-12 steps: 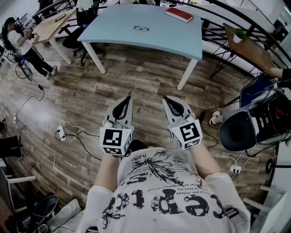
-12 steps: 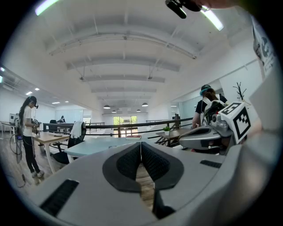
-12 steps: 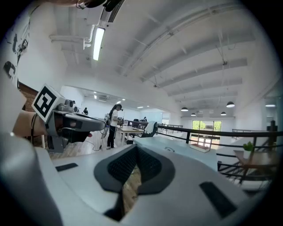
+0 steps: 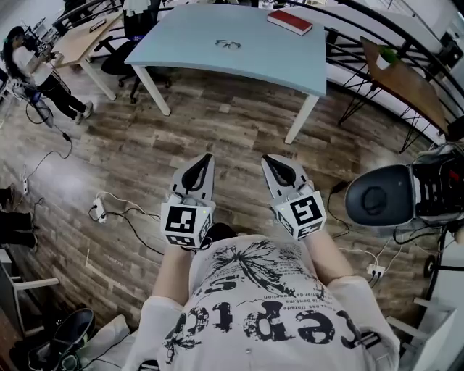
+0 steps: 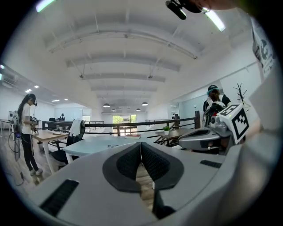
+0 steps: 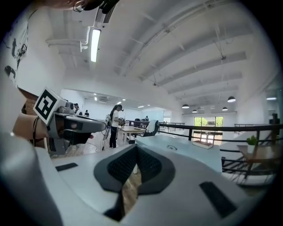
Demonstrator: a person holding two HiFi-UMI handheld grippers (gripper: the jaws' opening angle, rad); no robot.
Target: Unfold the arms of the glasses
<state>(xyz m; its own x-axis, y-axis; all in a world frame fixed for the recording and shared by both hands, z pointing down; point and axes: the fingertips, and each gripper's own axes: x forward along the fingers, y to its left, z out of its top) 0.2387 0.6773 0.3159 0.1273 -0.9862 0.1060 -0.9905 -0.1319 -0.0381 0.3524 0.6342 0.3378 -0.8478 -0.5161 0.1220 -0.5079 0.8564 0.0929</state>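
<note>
Scarcely moved since a moment ago, your left gripper [image 4: 205, 159] and right gripper [image 4: 268, 161] hover closed and empty over the floor; the glasses [image 4: 228, 44] lie well ahead on the blue table [image 4: 275, 61].

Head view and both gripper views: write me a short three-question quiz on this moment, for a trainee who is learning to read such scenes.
1. True or false: the glasses lie on the light blue table, far ahead of both claws.
2. Pick one. The left claw and the right claw are: A) both open; B) both shut and empty; C) shut on the glasses.
3. Short answer: what is the red thing at the table's far edge?

Key: 1 true; 2 B; 3 a book.
</note>
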